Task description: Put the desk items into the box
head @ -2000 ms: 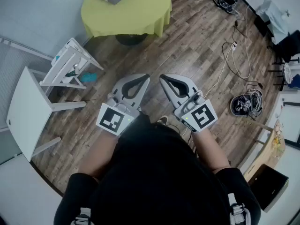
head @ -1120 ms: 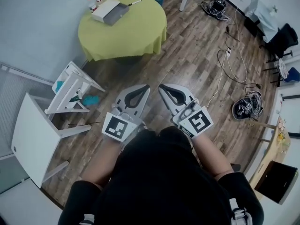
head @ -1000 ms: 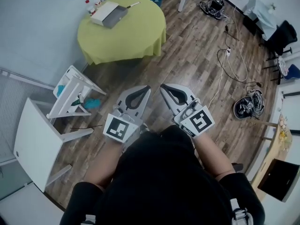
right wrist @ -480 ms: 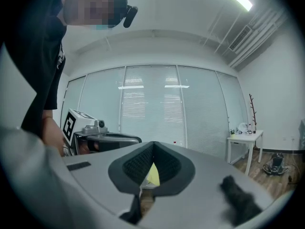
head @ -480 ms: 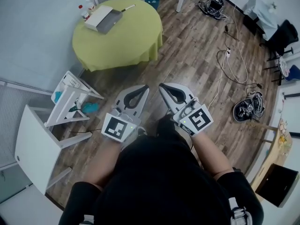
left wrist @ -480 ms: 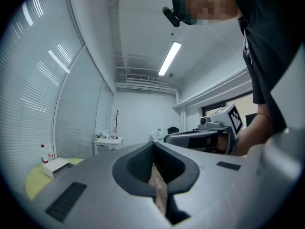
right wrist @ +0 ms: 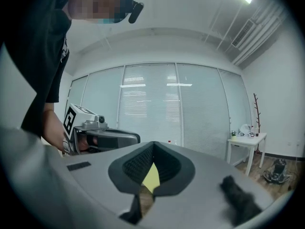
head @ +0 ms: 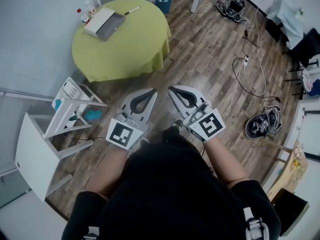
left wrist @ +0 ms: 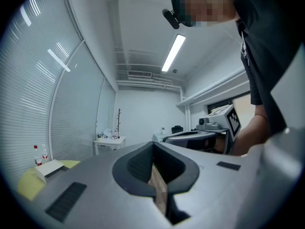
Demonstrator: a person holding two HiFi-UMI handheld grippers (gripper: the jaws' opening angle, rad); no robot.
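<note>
Close in, the left gripper [head: 149, 92] and right gripper [head: 173, 89] hang at the waist, both pinched shut on nothing. Farther off, the green table [head: 125, 49] has slid fully into view with the box [head: 103, 24] and a pen [head: 132, 10] (nothing packed yet, I judge).

Two hand-held grippers [head: 152, 91] [head: 171, 88], one round table [head: 120, 51], one box [head: 104, 23], one pen [head: 131, 9], one blue bin [head: 163, 2].

Floor [head: 210, 49]: matt wood planks. Table [head: 125, 49]: cloth-covered. Left tool [head: 151, 91], right tool [head: 171, 89]: matt plastic.
</note>
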